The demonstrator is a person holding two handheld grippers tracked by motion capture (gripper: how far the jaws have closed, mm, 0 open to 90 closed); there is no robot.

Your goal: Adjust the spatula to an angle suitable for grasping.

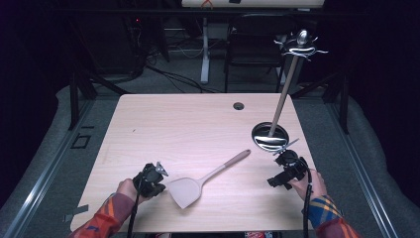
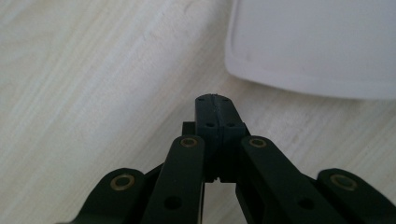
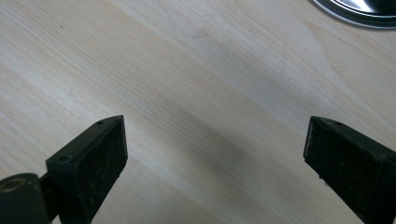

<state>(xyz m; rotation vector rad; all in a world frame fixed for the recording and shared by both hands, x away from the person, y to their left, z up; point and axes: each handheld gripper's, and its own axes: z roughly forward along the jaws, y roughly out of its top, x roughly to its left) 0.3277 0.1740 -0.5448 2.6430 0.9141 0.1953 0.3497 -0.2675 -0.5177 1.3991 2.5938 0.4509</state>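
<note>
A beige spatula [image 1: 187,191] lies on the wooden table [image 1: 178,119], blade toward the front, handle running up to the right. My left gripper [image 1: 162,185] rests just left of the blade, held in a hand with a plaid sleeve. In the left gripper view that gripper [image 2: 215,100] is shut, its pads pressed together with nothing between them, and the pale blade [image 2: 313,42] sits a short way beyond the tips. My right gripper [image 1: 285,155] is at the front right, by the stand's base. Its jaws stand wide open [image 3: 215,140] over bare wood.
A utensil stand with a round shiny metal base [image 1: 270,136] and a tall wooden pole [image 1: 285,91] topped by hooks stands at the right; the base's rim [image 3: 364,11] edges into the right gripper view. A cable hole [image 1: 238,105] lies near the far edge. A chair [image 1: 255,47] stands behind the table.
</note>
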